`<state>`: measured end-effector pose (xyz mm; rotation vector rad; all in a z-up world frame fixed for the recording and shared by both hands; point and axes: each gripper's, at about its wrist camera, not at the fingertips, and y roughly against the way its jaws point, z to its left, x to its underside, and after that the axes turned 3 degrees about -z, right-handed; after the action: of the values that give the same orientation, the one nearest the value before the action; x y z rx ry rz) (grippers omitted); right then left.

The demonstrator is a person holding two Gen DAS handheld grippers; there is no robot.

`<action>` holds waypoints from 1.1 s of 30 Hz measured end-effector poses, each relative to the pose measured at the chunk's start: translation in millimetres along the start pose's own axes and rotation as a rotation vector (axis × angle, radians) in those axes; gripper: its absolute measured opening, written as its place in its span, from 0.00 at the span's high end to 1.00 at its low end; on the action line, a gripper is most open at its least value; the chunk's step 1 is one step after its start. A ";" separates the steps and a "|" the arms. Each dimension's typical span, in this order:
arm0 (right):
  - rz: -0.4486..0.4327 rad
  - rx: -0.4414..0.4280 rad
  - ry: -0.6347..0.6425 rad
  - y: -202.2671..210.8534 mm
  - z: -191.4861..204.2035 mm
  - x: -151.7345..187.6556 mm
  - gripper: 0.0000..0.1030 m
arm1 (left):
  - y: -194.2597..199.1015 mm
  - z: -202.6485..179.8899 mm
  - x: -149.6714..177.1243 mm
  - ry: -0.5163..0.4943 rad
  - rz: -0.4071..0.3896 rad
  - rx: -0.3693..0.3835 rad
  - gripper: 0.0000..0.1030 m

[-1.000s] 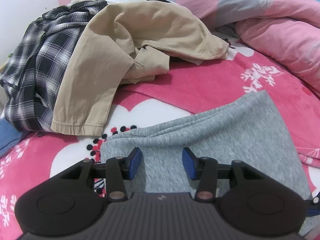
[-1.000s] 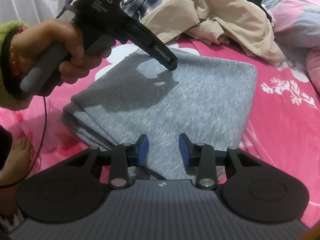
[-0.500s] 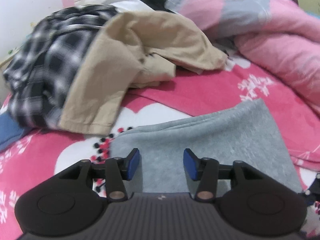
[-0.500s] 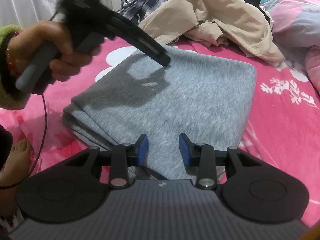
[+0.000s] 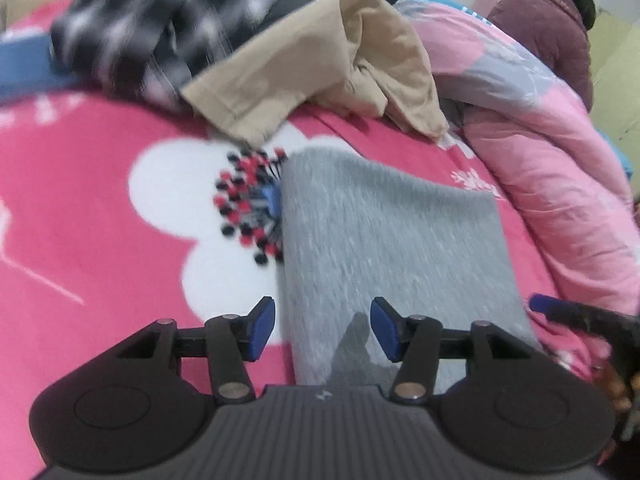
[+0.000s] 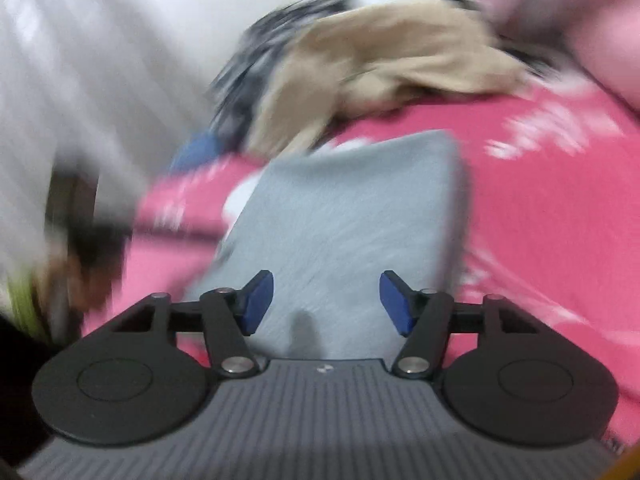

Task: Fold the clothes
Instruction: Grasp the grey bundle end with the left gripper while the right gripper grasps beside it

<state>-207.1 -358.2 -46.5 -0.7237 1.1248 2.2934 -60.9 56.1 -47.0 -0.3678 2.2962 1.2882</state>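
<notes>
**Grey garment dead ahead of both grippers**

Left wrist: the left gripper [image 5: 322,328] has its fingers apart, empty, opening, straddling the left long edge of the folded grey garment [image 5: 392,248] on the bed [image 5: 100,216].

Right wrist: the right gripper [image 6: 326,304], fingers just spread, empty, hangs over the garment's near end, which runs lengthwise away.

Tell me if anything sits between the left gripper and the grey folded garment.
Nothing visible does. The left gripper hangs open right above the near edge of the grey folded garment, its jaws having just been opening with nothing between them. The beige garment lies apart, farther back on the pink blanket.
</notes>
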 end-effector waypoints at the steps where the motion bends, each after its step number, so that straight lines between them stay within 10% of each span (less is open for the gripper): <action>1: -0.014 0.001 -0.099 2.4 -17.1 -2.0 0.42 | -3.6 3.1 1.6 0.015 0.008 0.026 0.48; 7: 0.043 -0.053 -0.388 -22.0 -71.0 9.0 0.41 | -31.3 17.5 0.5 0.069 0.030 0.122 0.47; 20: 0.029 -0.101 -0.446 -76.2 -106.6 -48.8 0.36 | -86.3 35.7 -37.6 0.119 0.030 0.268 0.44; 33: 0.113 -0.216 -0.489 -68.4 -97.5 -14.4 0.33 | -69.2 43.0 -7.6 0.139 0.052 0.319 0.44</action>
<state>-129.9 -403.2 -126.5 -0.1498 0.7139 2.5199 -11.5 56.7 -112.1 -0.2967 2.5916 0.9208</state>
